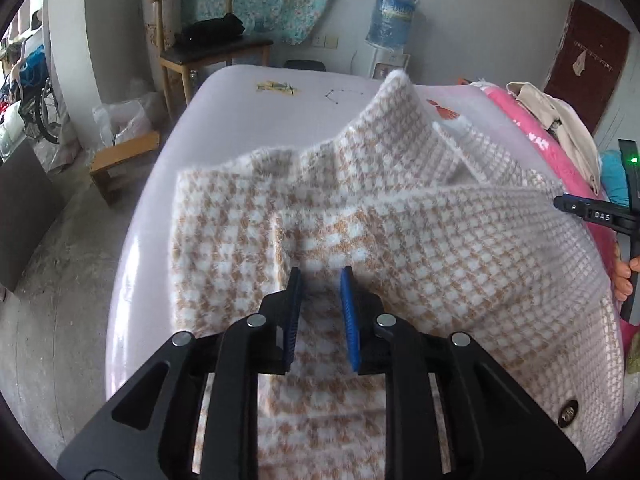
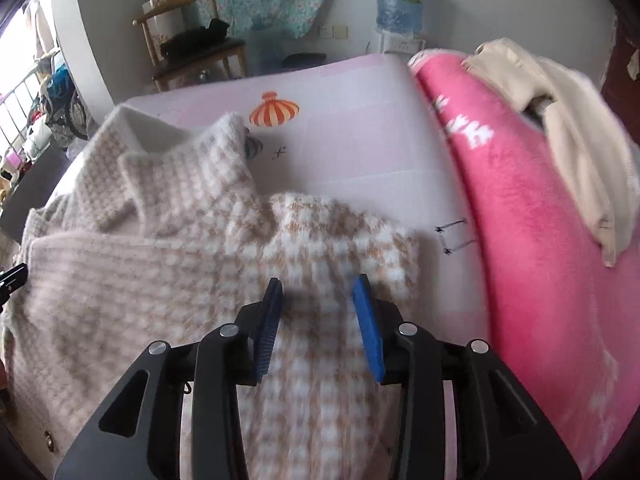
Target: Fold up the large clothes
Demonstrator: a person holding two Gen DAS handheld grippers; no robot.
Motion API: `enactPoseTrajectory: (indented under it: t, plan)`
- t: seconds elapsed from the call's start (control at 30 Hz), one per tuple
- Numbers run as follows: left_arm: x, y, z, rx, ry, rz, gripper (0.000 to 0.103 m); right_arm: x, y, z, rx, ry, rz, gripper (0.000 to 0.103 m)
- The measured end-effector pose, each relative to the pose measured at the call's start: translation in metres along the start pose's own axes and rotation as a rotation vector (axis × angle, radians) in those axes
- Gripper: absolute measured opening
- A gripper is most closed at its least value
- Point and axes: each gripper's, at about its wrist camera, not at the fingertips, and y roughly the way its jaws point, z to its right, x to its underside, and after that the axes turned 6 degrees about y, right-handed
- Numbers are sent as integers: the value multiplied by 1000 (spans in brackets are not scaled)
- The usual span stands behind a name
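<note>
The left wrist view looks forward and down along the left hand-held gripper (image 1: 320,276), close above the checked garment (image 1: 440,240) on the bed (image 1: 240,104), facing the far wall with the chair (image 1: 200,40) and water bottle (image 1: 390,16). The right wrist view rides the right hand-held gripper (image 2: 318,284), equally close, facing the same wall. Both share the garment, bed, chair, bottle and the pink blanket (image 2: 520,200).
</note>
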Motion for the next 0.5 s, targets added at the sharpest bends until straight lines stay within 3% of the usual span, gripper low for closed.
enactPoseTrajectory:
  t: [0.07, 0.17, 0.27, 0.4, 0.5]
  plan:
    - [2, -13, 0, 27, 8, 26, 25, 13, -30, -7, -42, -45, 23, 39]
    - [7, -24, 9, 46, 56, 29, 41, 42, -52, -21, -72, -143, 22, 49]
    - [17, -3, 19, 11, 82, -67, 49, 68, -30, -33, -1, -229, -72, 50]
    - [18, -21, 22, -12, 58, -35, 48, 71, -49, -30, 28, -182, -44, 52]
    - [27, -56, 27, -11, 73, 22, 50, 94, -100, -32, -34, -186, 17, 52]
